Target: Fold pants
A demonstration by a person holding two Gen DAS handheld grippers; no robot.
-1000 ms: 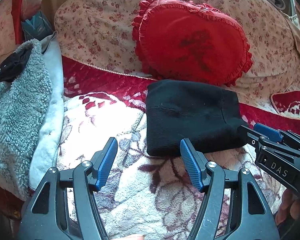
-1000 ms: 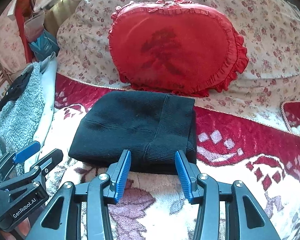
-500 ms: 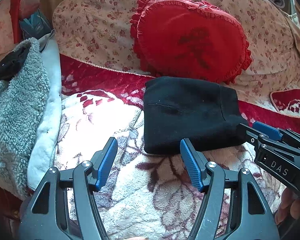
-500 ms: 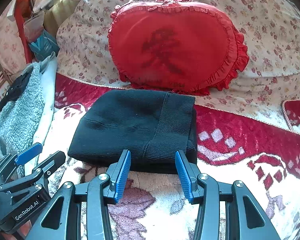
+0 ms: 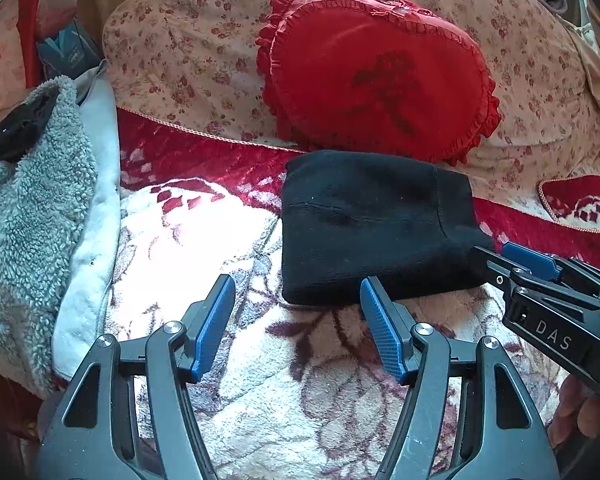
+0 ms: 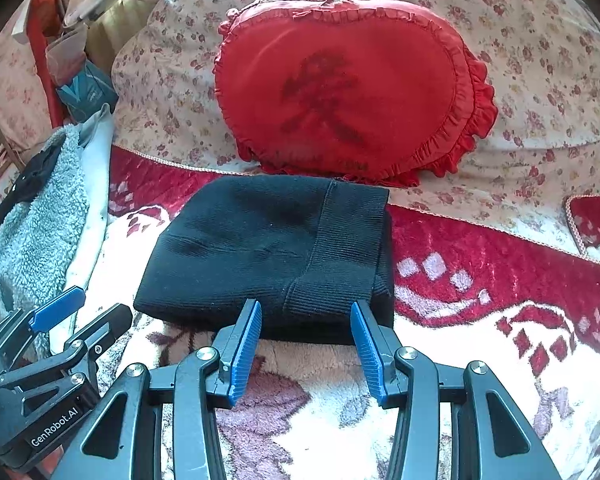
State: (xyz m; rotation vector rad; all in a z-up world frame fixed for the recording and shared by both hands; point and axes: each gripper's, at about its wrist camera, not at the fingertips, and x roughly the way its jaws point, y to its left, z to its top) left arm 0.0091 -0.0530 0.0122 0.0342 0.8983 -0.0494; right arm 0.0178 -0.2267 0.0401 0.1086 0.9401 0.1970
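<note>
The black knit pants (image 5: 372,224) lie folded into a compact rectangle on the floral blanket, in front of the red heart pillow; they also show in the right wrist view (image 6: 272,252). My left gripper (image 5: 298,312) is open and empty just before the bundle's near left corner. My right gripper (image 6: 306,326) is open, its tips at the bundle's near edge by the ribbed waistband, with nothing held. Each gripper shows in the other's view: the right one (image 5: 532,272) at the bundle's right corner, the left one (image 6: 76,316) at its left.
A red heart pillow (image 5: 380,80) leans on a floral cushion (image 5: 180,40) behind the pants. A grey fleece garment (image 5: 32,200) lies at the left. The white and red floral blanket (image 5: 300,380) covers the bed.
Both grippers have moved slightly closer to the folded pants; the bundle itself has not moved. Both stay open.
</note>
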